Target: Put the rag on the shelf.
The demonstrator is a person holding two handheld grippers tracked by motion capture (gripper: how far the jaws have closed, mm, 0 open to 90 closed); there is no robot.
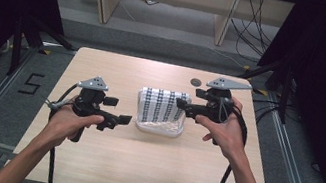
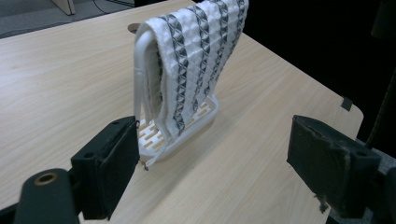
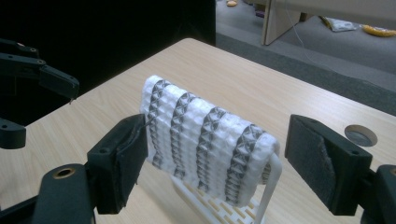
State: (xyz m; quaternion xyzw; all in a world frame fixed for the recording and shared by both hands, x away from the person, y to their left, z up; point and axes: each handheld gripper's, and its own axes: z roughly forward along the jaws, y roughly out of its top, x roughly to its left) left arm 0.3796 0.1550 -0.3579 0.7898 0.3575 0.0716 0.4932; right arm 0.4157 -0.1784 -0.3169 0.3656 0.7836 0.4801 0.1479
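A white towel with dark patterned stripes [image 1: 161,105] hangs over a white plastic rack [image 1: 159,129] in the middle of the wooden table. In the left gripper view the towel [image 2: 196,60] and rack [image 2: 140,70] stand just beyond my left gripper [image 2: 219,163], whose jaws are wide open with nothing between them. My left gripper [image 1: 118,111] sits just left of the rack. My right gripper [image 1: 189,99] is at the rack's right end. Its jaws [image 3: 229,163] are open and straddle the towel [image 3: 205,144]; the left pad [image 3: 128,158] is close to the towel's edge, the right pad stands apart.
A round grommet hole [image 1: 195,82] lies in the table behind the rack. Black curtains flank the table, and cables run over the floor behind right. The near half of the tabletop [image 1: 147,170] is bare wood. The other gripper [image 3: 42,74] appears at left in the right gripper view.
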